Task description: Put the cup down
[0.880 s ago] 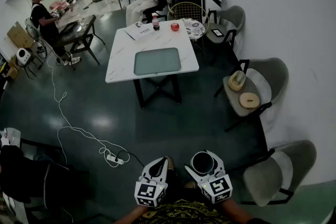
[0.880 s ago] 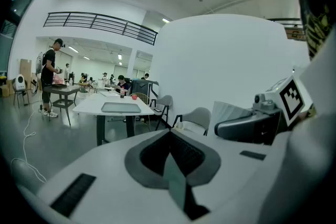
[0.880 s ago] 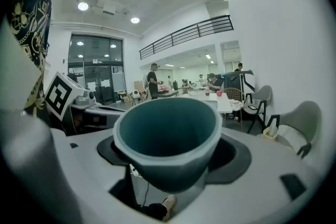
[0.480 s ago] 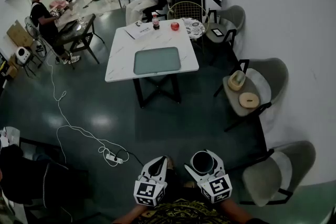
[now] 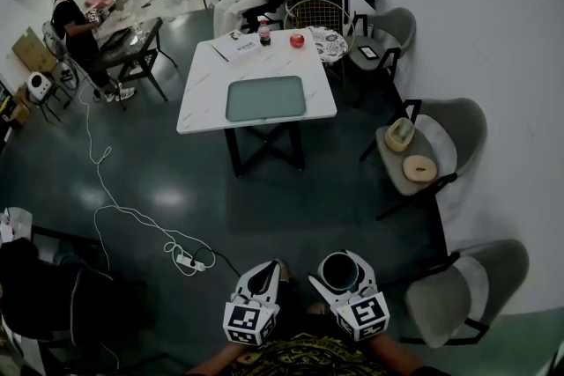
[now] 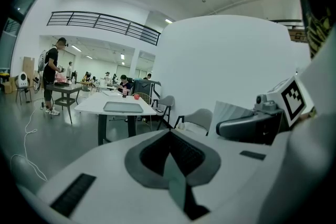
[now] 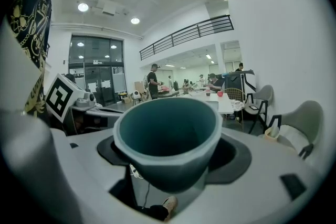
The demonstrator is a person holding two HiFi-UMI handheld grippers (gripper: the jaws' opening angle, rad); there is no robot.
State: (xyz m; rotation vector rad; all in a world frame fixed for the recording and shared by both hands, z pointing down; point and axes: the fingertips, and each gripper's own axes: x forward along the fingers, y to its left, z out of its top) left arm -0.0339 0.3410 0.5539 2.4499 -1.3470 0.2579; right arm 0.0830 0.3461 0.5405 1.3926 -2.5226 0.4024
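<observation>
Head view: right gripper [image 5: 343, 265], near, holds the cup [image 5: 338, 275] upright over the floor, well apart from the far table [image 5: 203, 85]. Left gripper [image 5: 267, 274] is just beside it.
Left gripper view: jaws together, nothing between them.
Right gripper view: jaws wide, clamped on the cup's sides.
Step, as judged: carrying. Next: reach a surface, lower the cup level, release.

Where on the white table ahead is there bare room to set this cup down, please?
The widest bare patch of the table is its left strip, between the tray and the left edge. The tray itself looks empty. The far end is crowded: papers, bottle, red object.
</observation>
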